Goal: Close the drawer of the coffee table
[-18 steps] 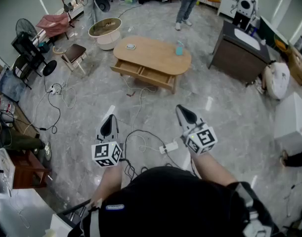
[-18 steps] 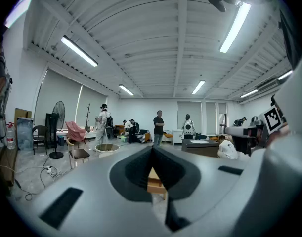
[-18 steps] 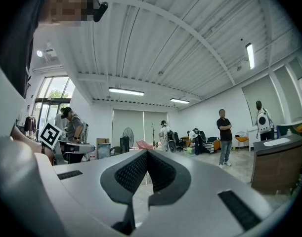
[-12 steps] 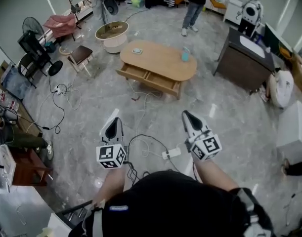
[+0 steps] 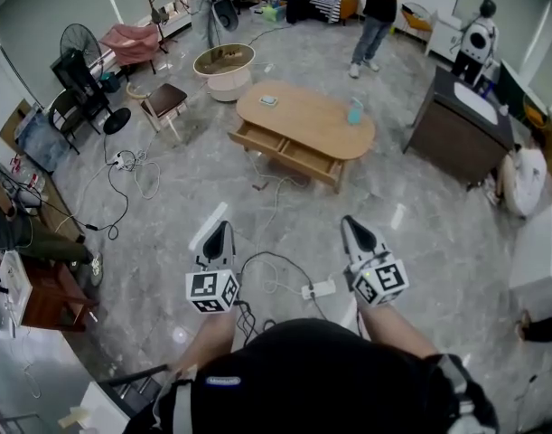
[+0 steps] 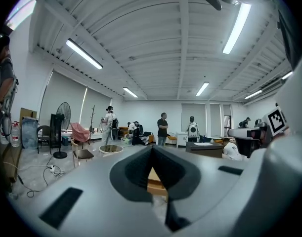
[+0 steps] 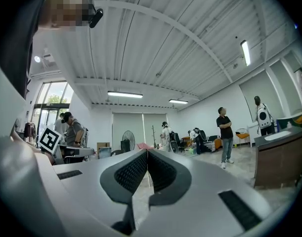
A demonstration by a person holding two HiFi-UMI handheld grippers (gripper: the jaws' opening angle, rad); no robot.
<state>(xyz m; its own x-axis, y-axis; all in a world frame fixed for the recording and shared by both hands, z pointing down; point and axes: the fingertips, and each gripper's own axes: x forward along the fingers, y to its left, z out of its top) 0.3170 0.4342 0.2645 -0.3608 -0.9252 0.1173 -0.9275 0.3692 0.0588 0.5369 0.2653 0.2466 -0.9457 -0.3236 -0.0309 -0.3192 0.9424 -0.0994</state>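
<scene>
- Jaws on my left gripper [image 5: 219,229] and right gripper [image 5: 351,224] were closed on nothing, since I judged a push needs no grip.
- Drawer [image 5: 280,148] stood pulled out of the coffee table [image 5: 307,111], well ahead of me, so I held both grippers roughly level, pointed toward it.

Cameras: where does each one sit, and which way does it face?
Head view: on the person's head, looking steeply down at floor and coffee table; shows both forearms, left gripper, right gripper.
Left gripper view: on the left gripper, looking along its shut fingers toward the coffee table.
Right gripper view: on the right gripper, along its own shut fingers.
Shared: both gripper views show the standing person in black.
</scene>
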